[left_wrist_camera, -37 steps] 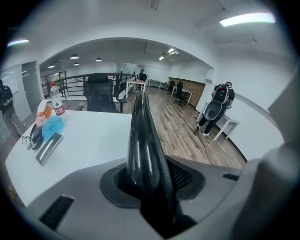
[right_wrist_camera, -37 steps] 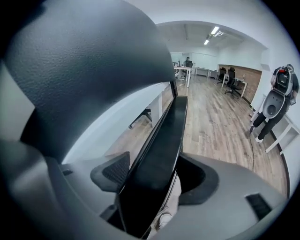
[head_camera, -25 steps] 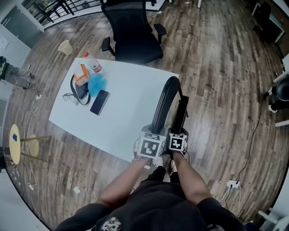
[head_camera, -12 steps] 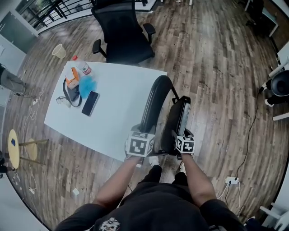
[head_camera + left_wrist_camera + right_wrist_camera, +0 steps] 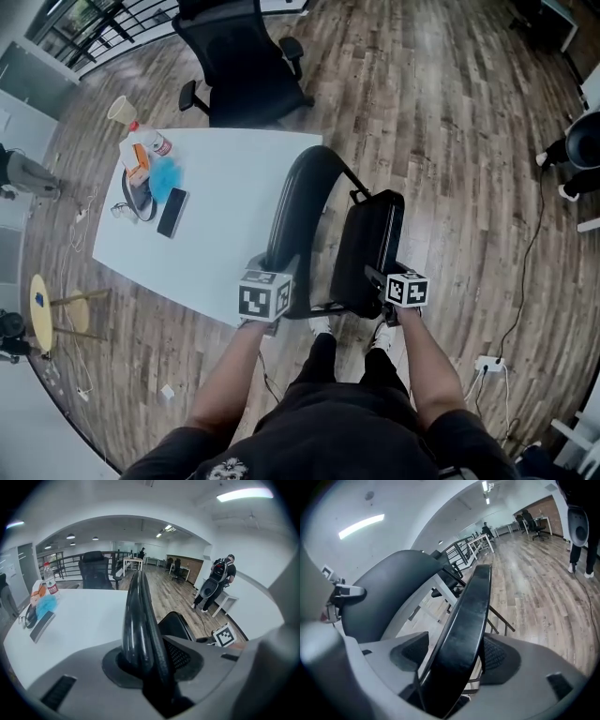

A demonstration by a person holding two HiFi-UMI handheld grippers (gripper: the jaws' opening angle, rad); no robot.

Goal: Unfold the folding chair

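1. Table (image 5: pixel 220 220): one, white and rectangular. The folding chair stands on the wood floor at its near right corner, directly in front of the person.
2. Folding chair (image 5: pixel 309 178): one, black. Status: partly unfolded.
   - The curved backrest (image 5: pixel 292 202) and the seat (image 5: pixel 370 239) are apart at the near end, with floor showing between them.
   - The seat is steeply tilted, not level.
   - Remaining, as judged: swing the seat down to level and set the chair square on its legs.
3. Office chair (image 5: pixel 239 56): one near the table's far side, black. Others stand far off in the gripper views; their number cannot be told.
4. Stool (image 5: pixel 39 309): one, yellow top, on the floor well left of the table.
5. Grippers: two.
   - Left gripper (image 5: pixel 152 660): jaws are opening, with the backrest rim between them; both pads touch the rim.
   - Right gripper (image 5: pixel 450 667): jaws spread wide and pinching the edge of the seat.
6. Small items at the table's far left corner: one bottle (image 5: pixel 150 139), one phone (image 5: pixel 172 212), one blue fluffy object (image 5: pixel 166 173).
7. Paper cup (image 5: pixel 121 110): one, on the floor beyond that corner.
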